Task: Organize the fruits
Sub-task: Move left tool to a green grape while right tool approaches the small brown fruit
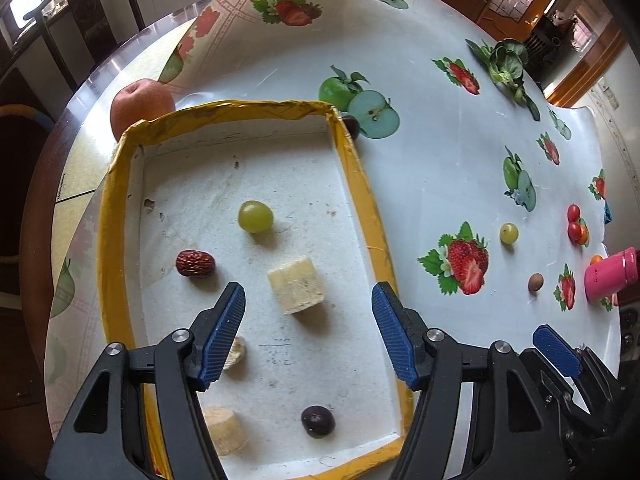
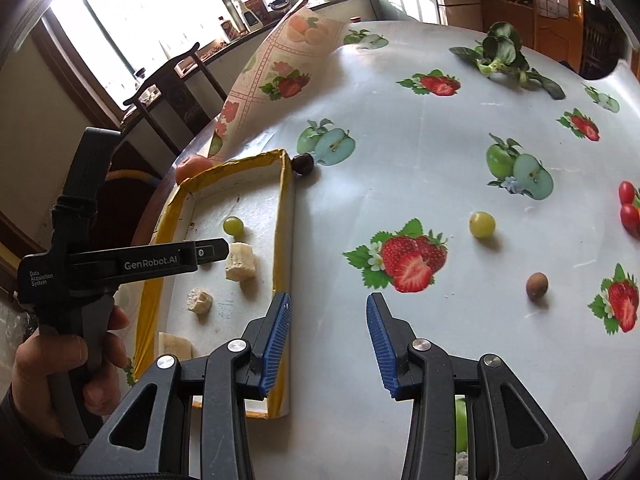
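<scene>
The left gripper hangs over the yellow-rimmed tray with its jaws wide apart and nothing between them. Inside the tray lie a green grape toward the far end, a red date at its left, a pale banana chunk in the middle, a dark grape near the near edge, and two more banana pieces partly hidden behind the left finger. An apple sits just beyond the tray's far left corner, and another dark fruit touches the far right corner outside.

The right gripper hovers over the tablecloth just right of the tray, its jaws moderately apart and empty. Farther right on the cloth lie a second green grape, a brown nut-like fruit and red cherry tomatoes, well apart from the tray. A person's hand grips the left tool's handle.
</scene>
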A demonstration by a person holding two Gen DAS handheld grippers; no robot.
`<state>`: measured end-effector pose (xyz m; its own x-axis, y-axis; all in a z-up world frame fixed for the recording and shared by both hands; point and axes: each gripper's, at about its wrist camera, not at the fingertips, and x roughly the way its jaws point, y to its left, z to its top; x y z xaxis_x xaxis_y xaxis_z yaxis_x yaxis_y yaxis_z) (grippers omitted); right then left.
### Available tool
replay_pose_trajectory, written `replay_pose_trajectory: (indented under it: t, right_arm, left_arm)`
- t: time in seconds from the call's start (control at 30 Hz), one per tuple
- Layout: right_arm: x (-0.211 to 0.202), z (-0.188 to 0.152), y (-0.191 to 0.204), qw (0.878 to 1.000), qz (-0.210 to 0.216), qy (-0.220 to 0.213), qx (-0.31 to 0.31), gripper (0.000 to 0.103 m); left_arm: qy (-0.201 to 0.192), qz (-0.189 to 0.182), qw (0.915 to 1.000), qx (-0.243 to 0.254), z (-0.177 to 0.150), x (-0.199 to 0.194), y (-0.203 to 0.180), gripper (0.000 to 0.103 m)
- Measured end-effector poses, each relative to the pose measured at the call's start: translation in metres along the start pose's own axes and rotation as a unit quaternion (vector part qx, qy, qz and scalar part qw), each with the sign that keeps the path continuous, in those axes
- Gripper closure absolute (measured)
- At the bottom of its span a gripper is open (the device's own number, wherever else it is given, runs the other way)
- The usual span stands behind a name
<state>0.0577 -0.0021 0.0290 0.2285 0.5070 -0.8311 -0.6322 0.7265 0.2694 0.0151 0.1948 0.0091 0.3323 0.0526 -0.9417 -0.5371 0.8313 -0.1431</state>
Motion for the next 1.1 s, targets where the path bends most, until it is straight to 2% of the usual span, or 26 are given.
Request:
replay_pose_trajectory:
  t: [0.3, 0.6, 0.8, 1.1]
  right_arm:
    - [-0.028, -0.020, -0.054, 0.998, -0.034, -0.012, 0.047, 0.062]
    - [-0.038, -0.030, -0.094, 0.995, -0.057, -0.019, 0.080, 0.062]
    - [-0.024, -0.022, -0.113, 0.994, -0.074, -0.014, 0.085, 0.062]
    - [0.021, 0.010, -0.132, 0.993, -0.096, 0.000, 0.071, 0.062]
  left_arm:
    - [0.003, -0.023, 0.9987, 0.045, 0.000, 0.001, -0.057, 0.038]
    - [0.014, -0.040, 0.9967, 0.070, -0.006, 0.007, -0.098, 0.038]
    - [0.024, -0.044, 0.9944, 0.094, -0.003, 0.023, -0.129, 0.038]
    - [0.038, -0.045, 0.9914, 0.117, 0.018, 0.060, -0.168, 0.038]
